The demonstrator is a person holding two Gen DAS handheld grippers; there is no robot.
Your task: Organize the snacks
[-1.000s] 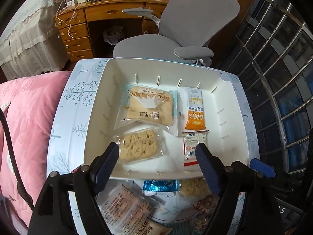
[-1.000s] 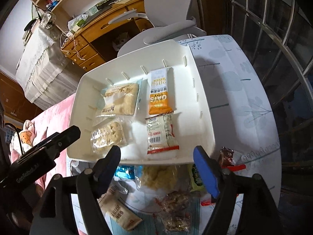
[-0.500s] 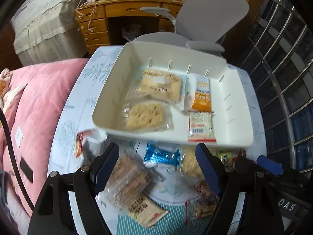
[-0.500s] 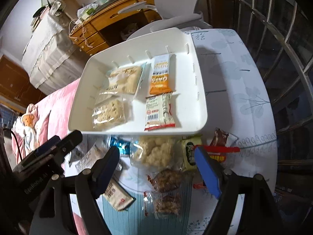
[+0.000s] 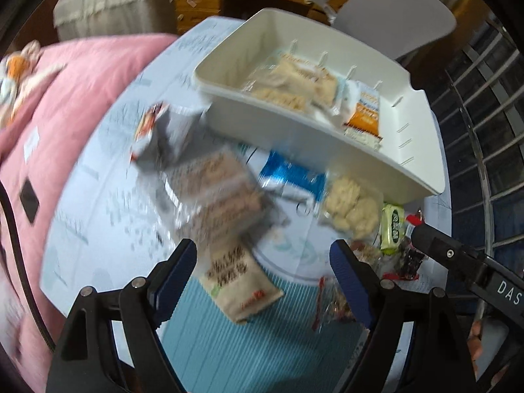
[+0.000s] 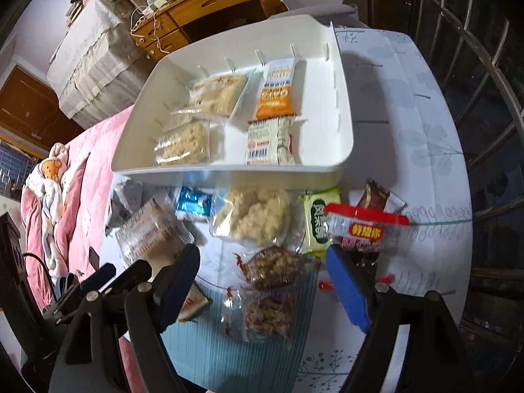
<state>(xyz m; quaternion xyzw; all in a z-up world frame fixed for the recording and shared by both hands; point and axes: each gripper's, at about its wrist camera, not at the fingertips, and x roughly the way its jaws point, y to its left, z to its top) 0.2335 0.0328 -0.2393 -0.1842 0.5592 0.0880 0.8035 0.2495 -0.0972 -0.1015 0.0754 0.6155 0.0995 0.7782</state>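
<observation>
Snacks [image 6: 258, 216] crowding tray [image 6: 229, 167] near edge

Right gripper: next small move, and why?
Probably lower the right gripper onto the brown nut pack lying between its fingers, then close. The jaws are open and empty, that pack sits loose on the table, and the white tray has only four snacks, with bare floor on its right side.

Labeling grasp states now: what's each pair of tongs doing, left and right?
Left tongs: open, empty, above the loose snack packets.
Right tongs: open, empty, above a brown snack packet.
</observation>
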